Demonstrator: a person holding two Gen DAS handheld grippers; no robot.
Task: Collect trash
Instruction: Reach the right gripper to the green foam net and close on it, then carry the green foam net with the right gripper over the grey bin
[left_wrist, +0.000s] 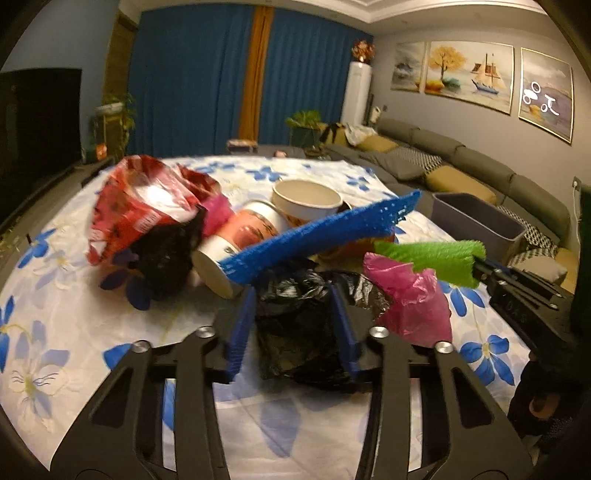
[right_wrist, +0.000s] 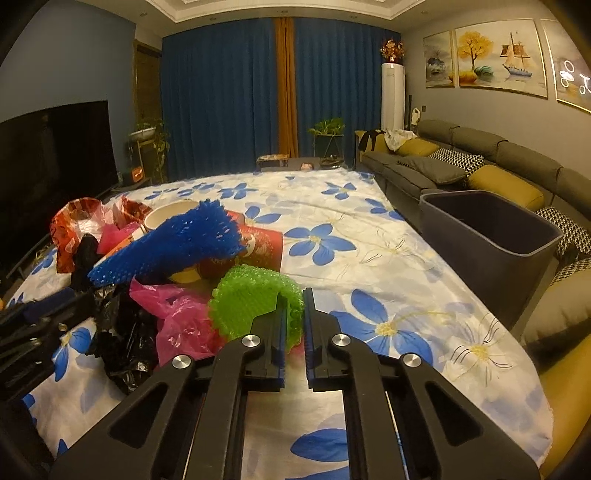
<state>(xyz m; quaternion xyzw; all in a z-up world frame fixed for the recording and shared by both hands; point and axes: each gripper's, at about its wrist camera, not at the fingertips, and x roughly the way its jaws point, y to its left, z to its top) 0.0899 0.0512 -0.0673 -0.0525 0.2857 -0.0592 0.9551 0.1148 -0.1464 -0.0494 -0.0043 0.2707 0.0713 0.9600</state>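
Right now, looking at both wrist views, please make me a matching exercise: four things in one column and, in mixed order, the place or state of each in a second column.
Things:
1. green foam net
2. black plastic bag
3. grey bin
4. blue foam net

Places or states:
A. lying on top of the cups
B. at the table's right edge, beside the sofa
C. pinched by the right gripper
D. between the fingers of the left gripper

Pairs: 1-C, 2-D, 3-B, 4-A
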